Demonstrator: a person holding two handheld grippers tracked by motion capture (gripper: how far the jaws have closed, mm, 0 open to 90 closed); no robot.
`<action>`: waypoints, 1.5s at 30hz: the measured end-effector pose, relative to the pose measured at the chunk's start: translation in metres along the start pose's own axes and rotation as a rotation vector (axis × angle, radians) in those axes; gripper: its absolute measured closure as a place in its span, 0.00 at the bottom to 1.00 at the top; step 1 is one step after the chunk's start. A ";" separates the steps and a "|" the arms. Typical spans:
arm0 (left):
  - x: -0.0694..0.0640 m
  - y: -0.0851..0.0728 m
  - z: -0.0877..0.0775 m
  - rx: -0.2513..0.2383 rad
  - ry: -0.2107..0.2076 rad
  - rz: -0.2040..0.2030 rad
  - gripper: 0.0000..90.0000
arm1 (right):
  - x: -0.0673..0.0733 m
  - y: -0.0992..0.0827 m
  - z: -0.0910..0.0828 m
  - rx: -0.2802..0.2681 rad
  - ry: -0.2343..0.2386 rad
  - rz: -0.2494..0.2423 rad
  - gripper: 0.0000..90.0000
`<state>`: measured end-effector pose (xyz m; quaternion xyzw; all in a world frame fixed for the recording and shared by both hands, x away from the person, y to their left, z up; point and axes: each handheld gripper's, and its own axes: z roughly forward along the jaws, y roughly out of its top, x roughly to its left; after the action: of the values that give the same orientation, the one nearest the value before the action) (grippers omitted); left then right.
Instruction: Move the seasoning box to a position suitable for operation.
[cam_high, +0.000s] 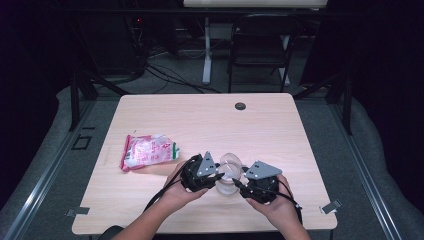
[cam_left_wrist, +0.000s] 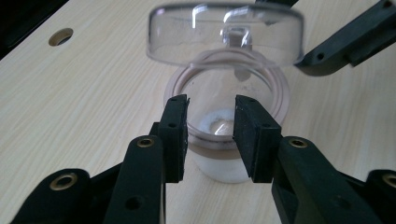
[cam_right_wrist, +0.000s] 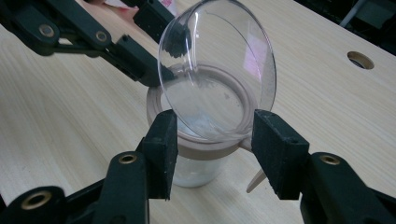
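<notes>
Clear lid (cam_right_wrist: 219, 70) stands tipped up off jar (cam_left_wrist: 224, 154), baring its mouth. Left gripper (cam_left_wrist: 211, 135) open near rim; right gripper (cam_right_wrist: 212, 149) open too, holding nothing.

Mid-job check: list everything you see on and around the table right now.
Jar: one, clear, near table edge, between the grippers.
Lid: one, clear dome, raised and tilted over the jar.
Packet: one, pink and white, table's left.
Table: one, light wood, a hole near the far edge.
Chair: one, dark, beyond the table.
Left gripper: black, jaws apart at the jar's rim.
Right gripper: black, jaws open beside the jar.
</notes>
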<state>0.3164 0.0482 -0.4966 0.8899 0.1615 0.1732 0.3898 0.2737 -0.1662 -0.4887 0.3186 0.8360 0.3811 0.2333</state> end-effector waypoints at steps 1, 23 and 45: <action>0.000 0.000 0.000 -0.002 0.001 -0.005 0.73 | 0.000 0.000 0.000 -0.003 -0.005 0.005 0.57; 0.002 -0.004 0.001 -0.025 -0.002 -0.024 0.72 | -0.012 -0.004 -0.008 -0.033 0.005 0.075 0.65; 0.002 -0.004 0.002 -0.030 0.015 -0.025 0.68 | -0.029 -0.019 -0.004 -0.013 0.006 0.177 0.71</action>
<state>0.3183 0.0508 -0.5004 0.8806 0.1728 0.1773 0.4040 0.2845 -0.1979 -0.4968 0.3886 0.8028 0.4066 0.1981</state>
